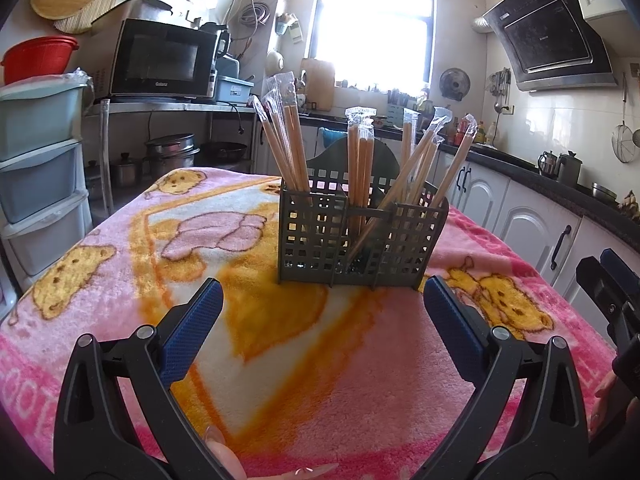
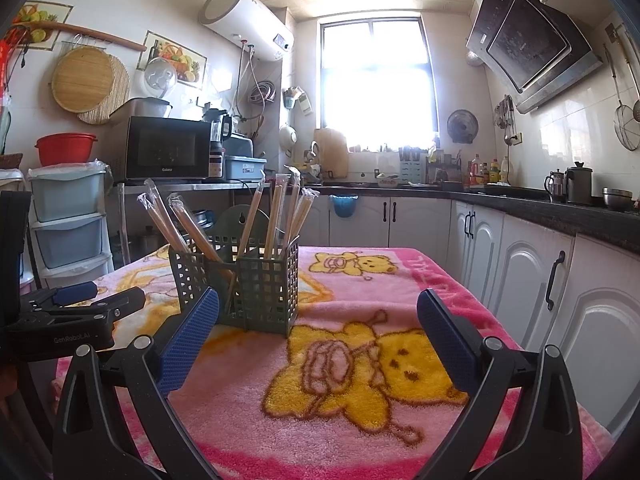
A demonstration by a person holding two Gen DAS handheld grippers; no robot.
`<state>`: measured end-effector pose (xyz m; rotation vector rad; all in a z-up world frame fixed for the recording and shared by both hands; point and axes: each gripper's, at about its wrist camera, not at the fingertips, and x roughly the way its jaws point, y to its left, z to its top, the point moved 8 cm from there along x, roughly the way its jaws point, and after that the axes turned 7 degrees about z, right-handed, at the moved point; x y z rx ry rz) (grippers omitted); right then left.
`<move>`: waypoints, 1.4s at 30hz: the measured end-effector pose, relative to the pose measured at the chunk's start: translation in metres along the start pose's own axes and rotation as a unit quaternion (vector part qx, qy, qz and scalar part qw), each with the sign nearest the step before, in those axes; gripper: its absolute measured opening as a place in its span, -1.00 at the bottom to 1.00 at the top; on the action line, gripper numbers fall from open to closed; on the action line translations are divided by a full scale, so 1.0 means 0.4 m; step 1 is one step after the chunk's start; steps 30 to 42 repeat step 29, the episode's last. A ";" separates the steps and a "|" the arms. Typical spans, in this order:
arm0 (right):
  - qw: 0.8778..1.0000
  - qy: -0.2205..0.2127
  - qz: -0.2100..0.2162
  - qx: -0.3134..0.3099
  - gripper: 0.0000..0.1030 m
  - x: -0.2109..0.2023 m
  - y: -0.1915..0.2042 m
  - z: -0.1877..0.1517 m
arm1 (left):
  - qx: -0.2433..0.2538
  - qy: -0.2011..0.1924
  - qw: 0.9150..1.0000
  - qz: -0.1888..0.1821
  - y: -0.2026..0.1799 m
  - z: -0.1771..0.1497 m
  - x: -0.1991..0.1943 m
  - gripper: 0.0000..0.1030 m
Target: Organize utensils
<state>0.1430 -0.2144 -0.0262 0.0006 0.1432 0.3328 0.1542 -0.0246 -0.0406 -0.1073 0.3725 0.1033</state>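
Left gripper (image 1: 322, 300) low over the blanket (image 1: 320, 380), pointed straight at the caddy (image 1: 360, 240), level, short of it. Jaws spread wide, nothing between them, blue pads (image 1: 192, 332) off the cloth and not touching the caddy. A fingertip with a painted nail shows at the bottom edge of the left view, under the gripper body.

Right gripper (image 2: 318, 320) also low over the blanket (image 2: 340, 420), aimed past the caddy's right side toward the cabinets (image 2: 520, 272). Jaws wide apart, empty. Its left pad (image 2: 188, 344) overlaps the caddy's front corner in the right view; contact can't be judged from here. In the left view the right gripper (image 1: 612, 280) sits at the far right edge, beside the table; its jaw state is unclear from that angle.

In the right view the left gripper (image 2: 96, 300) sits to the left of the caddy, near it, not touching.

Caddy (image 2: 236, 280): dark green grid plastic, upright mid-table on the pink bear blanket, split into compartments. Wrapped chopsticks (image 1: 360, 168) stand in it, leaning in bunches: one left, one centre, one right, plastic sleeve tips up. In the right view the chopsticks (image 2: 276, 216) fan out left and right. None lie on the blanket.

Behind: microwave (image 1: 160, 60), window (image 1: 372, 20), range hood (image 1: 552, 32).
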 end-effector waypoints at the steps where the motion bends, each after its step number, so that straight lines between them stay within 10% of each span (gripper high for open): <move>1: 1.000 0.001 -0.001 0.001 0.88 0.002 -0.001 -0.001 | -0.001 0.001 1.000 -0.001 0.001 0.000 0.001 0.80; 42: 0.999 0.025 -0.040 0.027 0.88 0.013 -0.053 0.002 | -0.017 0.046 0.999 0.009 0.055 0.012 0.032 0.80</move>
